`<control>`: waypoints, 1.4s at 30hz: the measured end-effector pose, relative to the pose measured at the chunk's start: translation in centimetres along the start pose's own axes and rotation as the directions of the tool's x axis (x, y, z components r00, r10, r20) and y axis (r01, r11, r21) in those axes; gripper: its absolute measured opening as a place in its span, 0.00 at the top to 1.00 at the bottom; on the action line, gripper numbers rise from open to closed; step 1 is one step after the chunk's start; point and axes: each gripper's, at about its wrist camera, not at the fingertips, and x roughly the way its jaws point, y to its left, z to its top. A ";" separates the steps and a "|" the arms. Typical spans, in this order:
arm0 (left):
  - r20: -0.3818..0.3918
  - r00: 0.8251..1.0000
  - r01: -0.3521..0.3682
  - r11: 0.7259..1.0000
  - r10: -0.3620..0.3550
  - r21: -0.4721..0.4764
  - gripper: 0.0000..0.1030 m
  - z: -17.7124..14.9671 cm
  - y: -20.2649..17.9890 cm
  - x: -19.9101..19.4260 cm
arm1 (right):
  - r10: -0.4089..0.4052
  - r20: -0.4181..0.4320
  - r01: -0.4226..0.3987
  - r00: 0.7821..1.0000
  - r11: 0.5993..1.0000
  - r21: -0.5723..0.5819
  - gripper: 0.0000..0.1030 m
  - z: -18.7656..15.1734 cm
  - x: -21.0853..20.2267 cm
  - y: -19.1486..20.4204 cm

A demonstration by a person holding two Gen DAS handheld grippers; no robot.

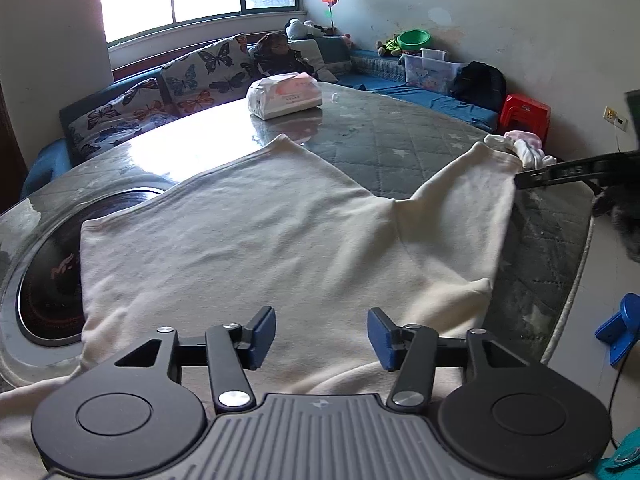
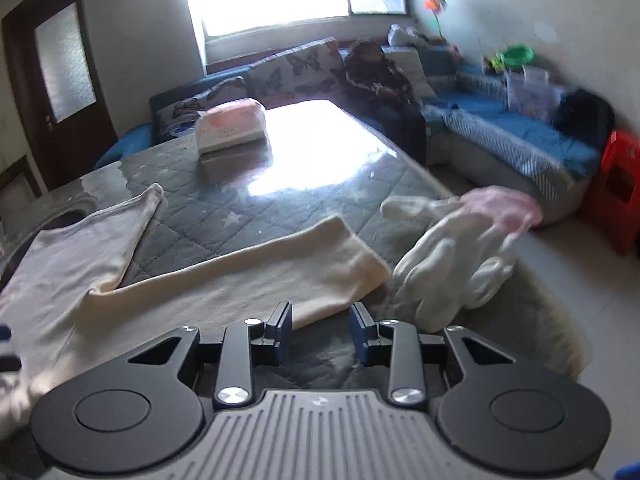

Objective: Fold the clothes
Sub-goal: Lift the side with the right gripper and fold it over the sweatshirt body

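A cream garment point(image 1: 248, 248) lies flat on the padded table point(image 1: 400, 140), with two long parts spread away from me. My left gripper point(image 1: 322, 332) hovers open over its near edge; nothing is between the blue pads. In the right wrist view one long part point(image 2: 280, 268) runs across to the right. My right gripper point(image 2: 322, 328) is open just in front of that part's near corner, with bare table pad between its pads. The left pad point(image 2: 285, 320) is close to the cloth edge. A dark finger of the right gripper point(image 1: 536, 178) shows by the cloth's end.
A heap of white and pink clothes point(image 2: 460, 248) sits at the table's right edge. A tissue pack point(image 1: 284, 96) stands at the far side. A dark round cooktop point(image 1: 52, 264) is set into the table at left. Beyond are a sofa with a seated person point(image 1: 280, 56) and a red stool point(image 1: 524, 114).
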 end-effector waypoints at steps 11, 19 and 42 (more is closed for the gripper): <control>0.020 1.000 0.004 1.000 -0.004 -0.017 0.17 0.0 -0.6 0.0 | -0.078 0.068 0.072 0.995 0.994 0.084 0.93 0.5 1.6 0.4; 0.021 1.000 -0.003 1.000 0.004 -0.031 0.15 0.4 -0.5 0.4 | -0.014 0.147 -0.004 0.989 0.993 0.115 0.97 1.2 -0.4 0.6; 0.097 0.995 -0.006 0.998 0.011 -0.058 0.12 0.0 0.6 -1.4 | 0.393 0.248 -0.334 0.885 0.909 -0.248 0.97 6.7 -8.5 13.7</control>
